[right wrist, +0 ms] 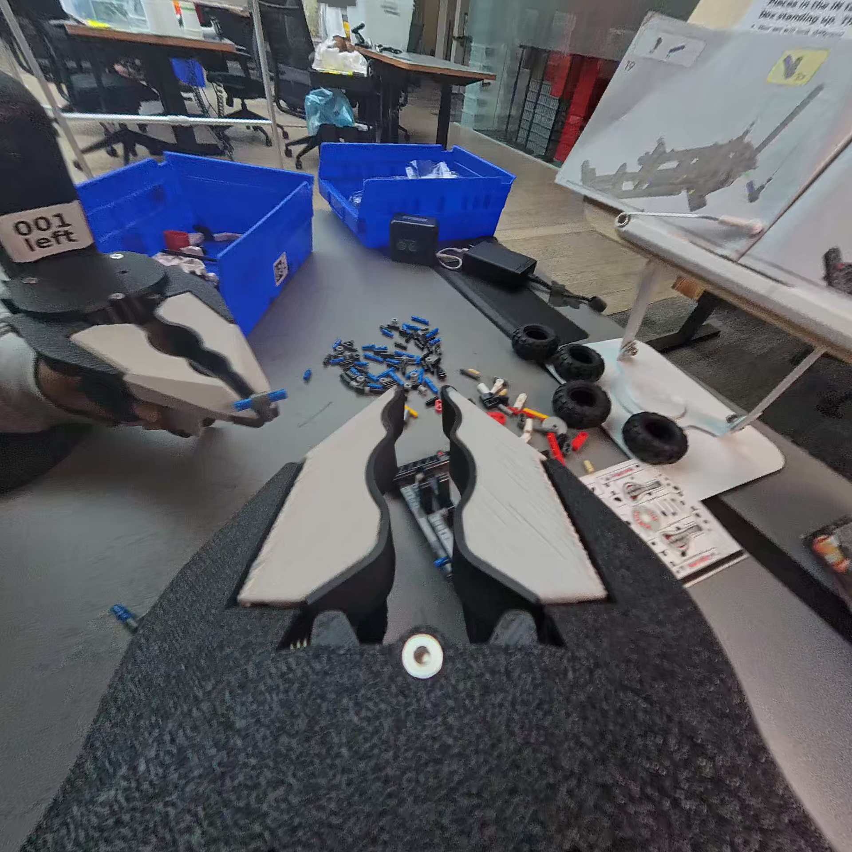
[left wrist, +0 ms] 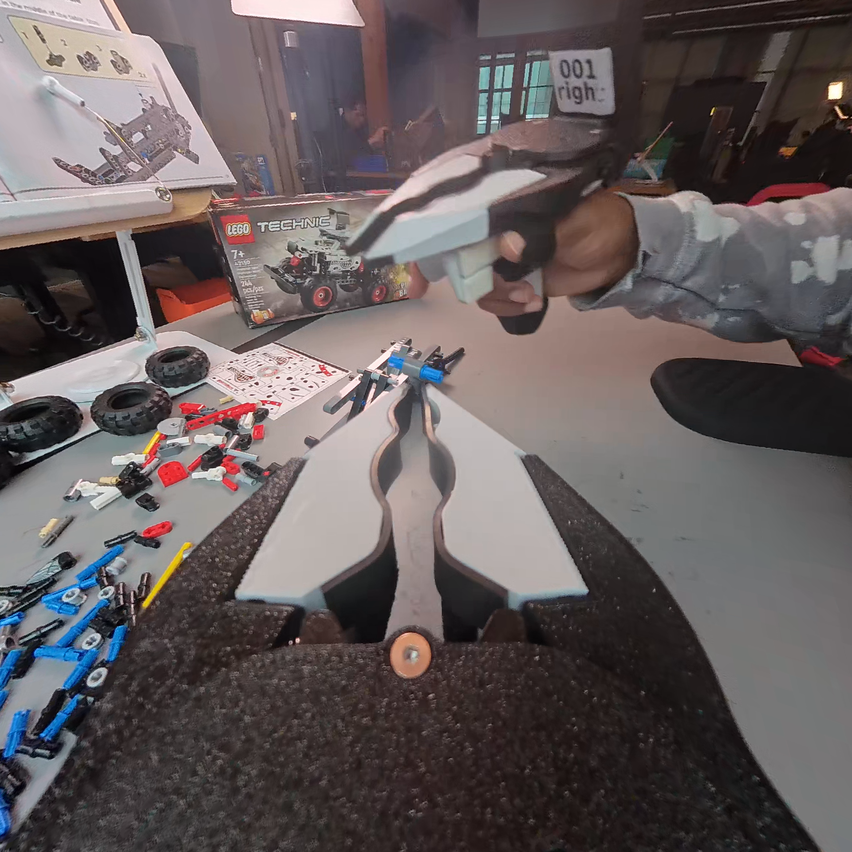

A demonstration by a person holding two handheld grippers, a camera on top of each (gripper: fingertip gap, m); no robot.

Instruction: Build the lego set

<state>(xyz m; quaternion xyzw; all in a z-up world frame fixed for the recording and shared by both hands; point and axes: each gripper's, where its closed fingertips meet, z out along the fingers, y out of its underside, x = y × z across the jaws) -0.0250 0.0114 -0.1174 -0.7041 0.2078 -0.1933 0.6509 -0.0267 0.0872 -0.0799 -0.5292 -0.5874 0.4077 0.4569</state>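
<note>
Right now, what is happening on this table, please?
A person is building a Lego vehicle with two hand-held grippers. The left gripper is shut on a small grey piece with blue pins, held above the table. The right gripper is open and hovers over the half-built frame, which lies on the table. Loose parts, four black tyres and a sticker sheet lie nearby.

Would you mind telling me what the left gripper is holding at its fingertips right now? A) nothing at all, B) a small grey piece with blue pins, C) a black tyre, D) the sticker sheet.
B: the left gripper is shut on a small grey piece with blue pins, raised above the table.
</note>
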